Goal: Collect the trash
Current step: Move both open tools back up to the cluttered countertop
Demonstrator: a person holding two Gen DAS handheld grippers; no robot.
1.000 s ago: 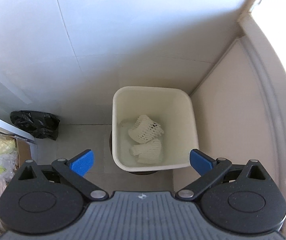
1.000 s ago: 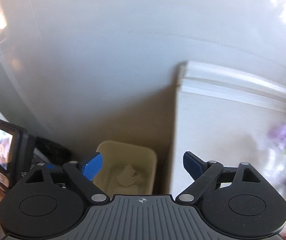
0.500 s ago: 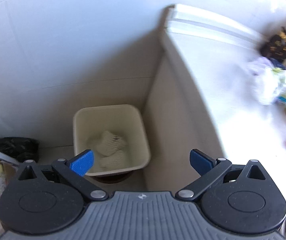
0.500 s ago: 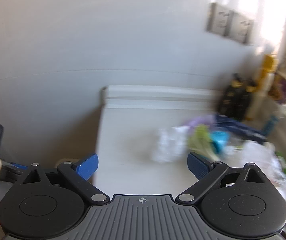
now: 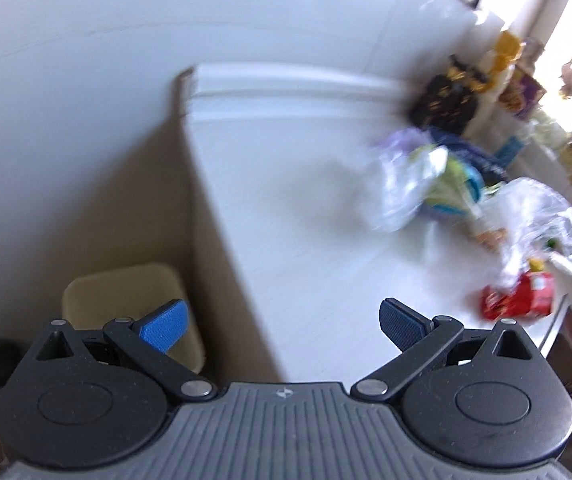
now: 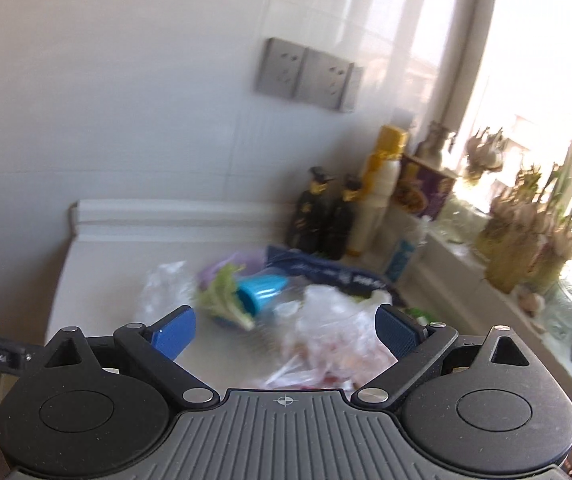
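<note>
The trash lies in a loose, blurred heap on the white counter (image 5: 309, 216), filling the right half of the left wrist view and the lower middle of the right wrist view. Nearest the right gripper (image 6: 286, 330) is a crumpled clear plastic bag (image 6: 325, 332) with reddish contents, low in the frame and partly between the blue pads, though neither pad presses on it. Just behind it, toward the middle of the frame, lie a light blue cup (image 6: 264, 292) on its side, pale green leafy scraps (image 6: 222, 292), a second clear bag (image 6: 162, 288) to the left and a dark blue wrapper (image 6: 325, 272) to the right. In the left wrist view a red packet (image 5: 519, 300) sits at the lower right, close to the counter's near edge, below a clear bag (image 5: 541, 224).

The right gripper's jaws stand spread wide and grip nothing. The left gripper (image 5: 282, 322) is also spread wide, with only bare counter and its left edge showing between the pads.

The cream bin (image 5: 122, 292) stands on the floor at the lower left of the left wrist view, beside the counter's side panel and partly hidden behind the left pad; its inside cannot be seen.

Farther back, dark bottles (image 6: 325, 216) and a white bottle with a gold cap (image 6: 381, 192) stand against the tiled wall, grey wall sockets (image 6: 309, 74) above them, and dried plants (image 6: 525, 216) line the bright windowsill at the right.
</note>
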